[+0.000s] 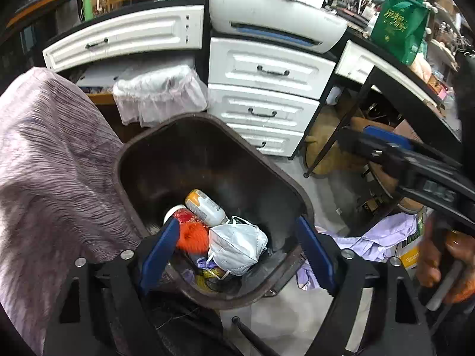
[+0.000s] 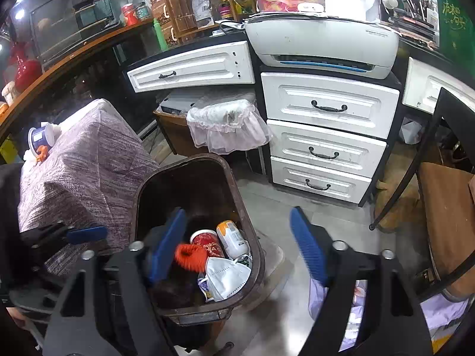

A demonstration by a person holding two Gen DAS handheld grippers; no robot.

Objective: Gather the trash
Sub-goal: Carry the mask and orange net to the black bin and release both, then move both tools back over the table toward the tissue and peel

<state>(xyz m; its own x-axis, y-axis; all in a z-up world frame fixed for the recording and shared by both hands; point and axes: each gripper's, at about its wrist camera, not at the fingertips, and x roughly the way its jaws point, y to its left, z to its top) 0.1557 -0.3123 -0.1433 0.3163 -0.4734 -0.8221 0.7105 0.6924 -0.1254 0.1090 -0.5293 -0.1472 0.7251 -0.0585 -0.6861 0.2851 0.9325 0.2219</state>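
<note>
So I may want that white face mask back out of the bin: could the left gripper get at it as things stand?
Probably yes. The left gripper is open right above the brown bin, and the face mask lies on top of the other trash with nothing over it.

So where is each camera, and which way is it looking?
Left wrist: on the left gripper, open, looking down into the brown bin; the right gripper and a hand show.
Right wrist: on the right gripper, open, looking down beside the bin.
Both show the white mask, orange yarn and drawers.
</note>
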